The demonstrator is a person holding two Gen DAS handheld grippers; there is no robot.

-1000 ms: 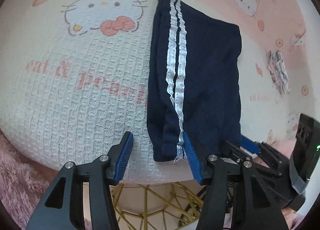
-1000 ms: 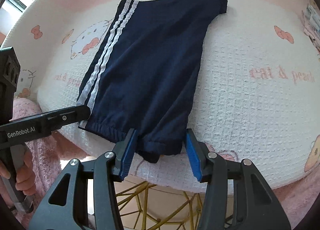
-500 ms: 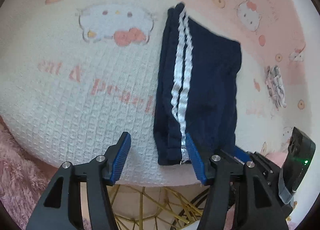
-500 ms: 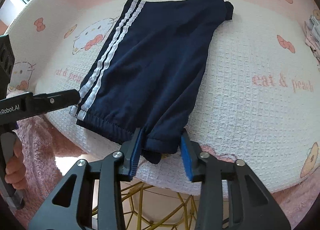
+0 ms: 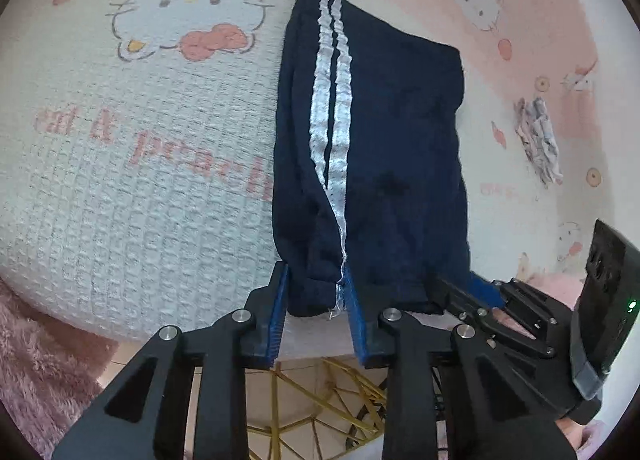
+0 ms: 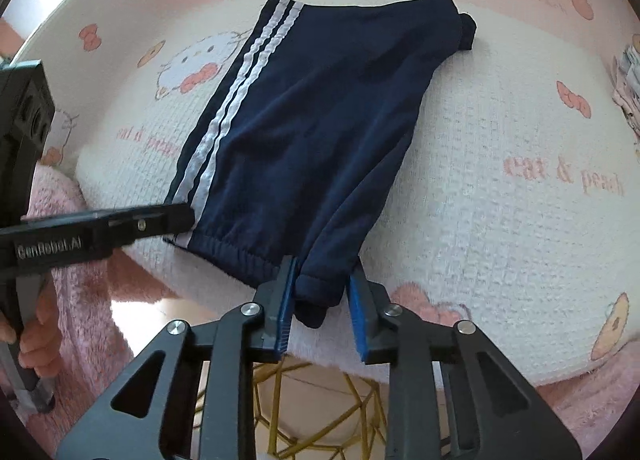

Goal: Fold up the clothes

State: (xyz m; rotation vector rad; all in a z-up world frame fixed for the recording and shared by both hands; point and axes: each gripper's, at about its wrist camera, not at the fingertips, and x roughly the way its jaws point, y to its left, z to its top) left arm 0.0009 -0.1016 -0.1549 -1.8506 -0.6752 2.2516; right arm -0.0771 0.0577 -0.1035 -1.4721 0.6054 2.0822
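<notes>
Nearest, both tongs have just been closing on the near hem of the navy shorts (image 6: 312,127). The left tongs (image 5: 316,292) pinch the corner below the 2 white stripes (image 5: 332,99); the right tongs (image 6: 322,292) clench the other corner. The shorts lie flat on the blanket-covered worktop (image 6: 500,219), hem at its near edge. Uneven lifting could skew the fold; a shallow pinch may slip. Beyond the shorts, a small folded cloth (image 5: 538,139) sits apart.

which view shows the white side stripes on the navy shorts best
The right wrist view: the white stripes run unbroken from far edge to near hem on the navy shorts. The left wrist view shows them closer but rumpled, their near end crowded by that gripper's jaws.
</notes>
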